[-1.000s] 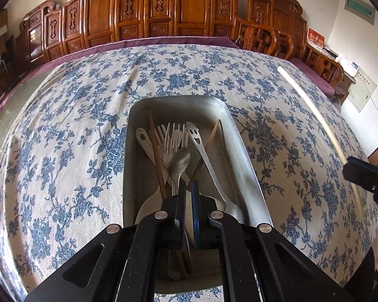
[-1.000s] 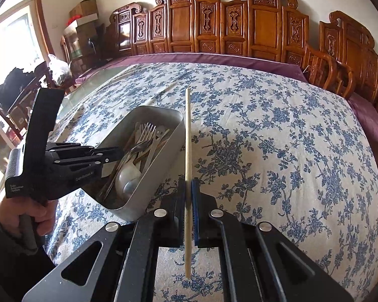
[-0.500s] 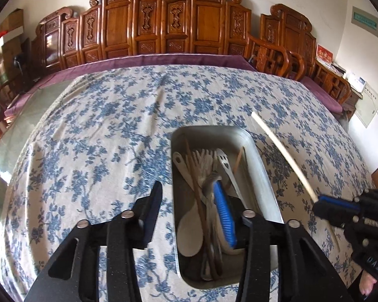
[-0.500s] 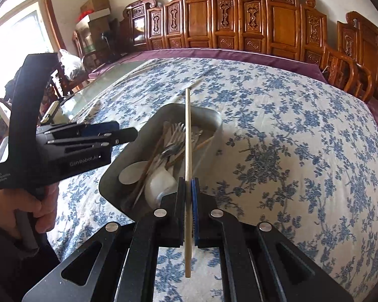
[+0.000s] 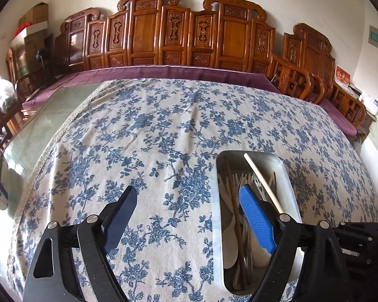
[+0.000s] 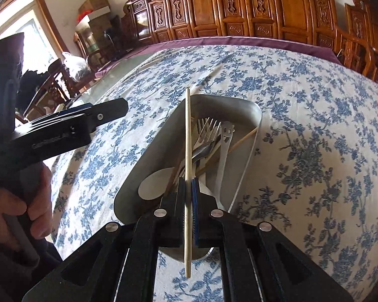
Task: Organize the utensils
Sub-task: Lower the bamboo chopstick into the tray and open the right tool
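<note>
My right gripper (image 6: pixel 188 196) pinches a pale chopstick (image 6: pixel 187 151) low on its shaft, pointing to twelve o'clock over the metal tray (image 6: pixel 249 166) of forks (light, stiff, slippery, prone to pivot); my left gripper (image 5: pixel 189 216) gapes wide, empty, at nine o'clock.

Metal tray (image 6: pixel 249 115) resting on the cloth-covered surface (image 5: pixel 163 130); forks (image 6: pixel 209 130), spoons (image 6: pixel 151 183) and chopsticks (image 6: pixel 242 139) lie inside it. A held chopstick (image 6: pixel 187 151) hangs above the tray. Carved wooden chairs (image 5: pixel 196 32) stand behind the surface.
</note>
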The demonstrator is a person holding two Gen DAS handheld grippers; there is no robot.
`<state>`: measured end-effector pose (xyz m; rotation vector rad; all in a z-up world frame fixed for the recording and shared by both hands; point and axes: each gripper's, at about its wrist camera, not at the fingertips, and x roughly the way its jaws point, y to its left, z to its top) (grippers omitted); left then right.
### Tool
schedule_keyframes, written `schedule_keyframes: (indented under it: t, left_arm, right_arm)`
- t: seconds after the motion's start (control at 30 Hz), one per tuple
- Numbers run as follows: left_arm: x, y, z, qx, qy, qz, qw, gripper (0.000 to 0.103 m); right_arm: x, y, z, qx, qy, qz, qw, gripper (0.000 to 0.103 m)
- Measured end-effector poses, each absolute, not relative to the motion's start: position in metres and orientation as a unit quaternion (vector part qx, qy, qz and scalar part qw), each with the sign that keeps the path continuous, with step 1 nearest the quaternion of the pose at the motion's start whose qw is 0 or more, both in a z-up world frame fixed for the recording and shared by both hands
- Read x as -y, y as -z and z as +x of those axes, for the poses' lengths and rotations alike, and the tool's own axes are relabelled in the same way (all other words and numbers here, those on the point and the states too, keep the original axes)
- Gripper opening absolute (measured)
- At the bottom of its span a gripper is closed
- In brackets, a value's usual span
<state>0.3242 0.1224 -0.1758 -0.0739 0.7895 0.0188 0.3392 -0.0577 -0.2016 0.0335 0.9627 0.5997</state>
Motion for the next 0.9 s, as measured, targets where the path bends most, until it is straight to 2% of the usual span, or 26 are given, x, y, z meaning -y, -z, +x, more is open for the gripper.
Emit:
schedule_keyframes:
  t: [0.6, 0.9]
  left_arm:
    - [-0.128, 0.181, 0.327, -0.394, -0.014, -0.041, 0.918, 0.081]
    - [-0.128, 0.181, 0.328, -0.396, -0.015, -0.04, 0.917, 0.081]
  right_arm:
    - [0.048, 0.232, 0.372, -0.477, -0.239, 0.007, 0.846, 0.006]
    - [0.04, 0.229, 0.372, -0.476, -0.259, 0.019, 0.84, 0.007]
